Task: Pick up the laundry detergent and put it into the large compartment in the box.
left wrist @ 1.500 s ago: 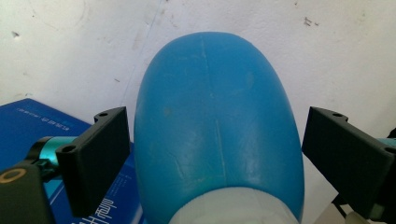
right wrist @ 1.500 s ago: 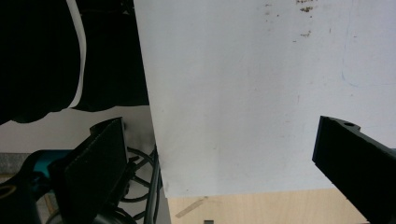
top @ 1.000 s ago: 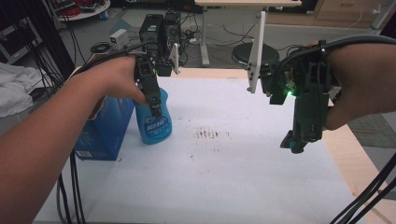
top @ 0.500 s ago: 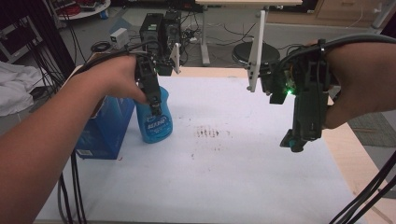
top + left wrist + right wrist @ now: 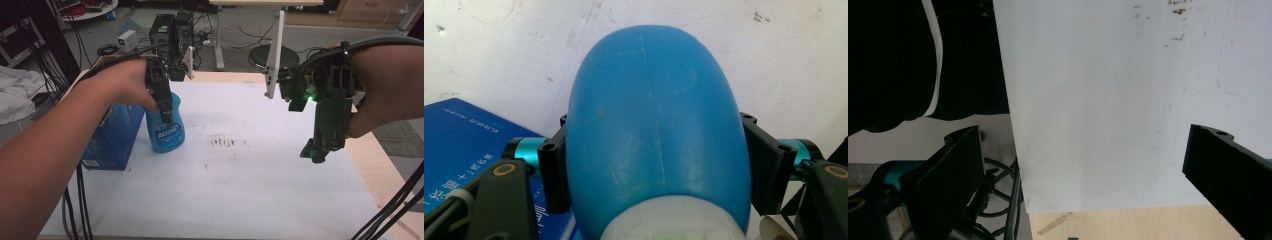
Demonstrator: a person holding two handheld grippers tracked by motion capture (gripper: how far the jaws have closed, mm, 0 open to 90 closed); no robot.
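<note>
A blue plastic bottle stands on the white sheet at the left. My left gripper comes down over it from above. In the left gripper view the bottle's rounded body sits between the two black pads, which touch it on both sides. These jaws have just been closing around the bottle. My right gripper hangs above the right side of the sheet, pointing down. Its jaws stand wide apart in the right gripper view, with nothing between them.
A dark blue box stands right beside the bottle on its left. Brown stains mark the middle of the sheet. The wooden table edge runs along the right. Cables hang off the front left corner.
</note>
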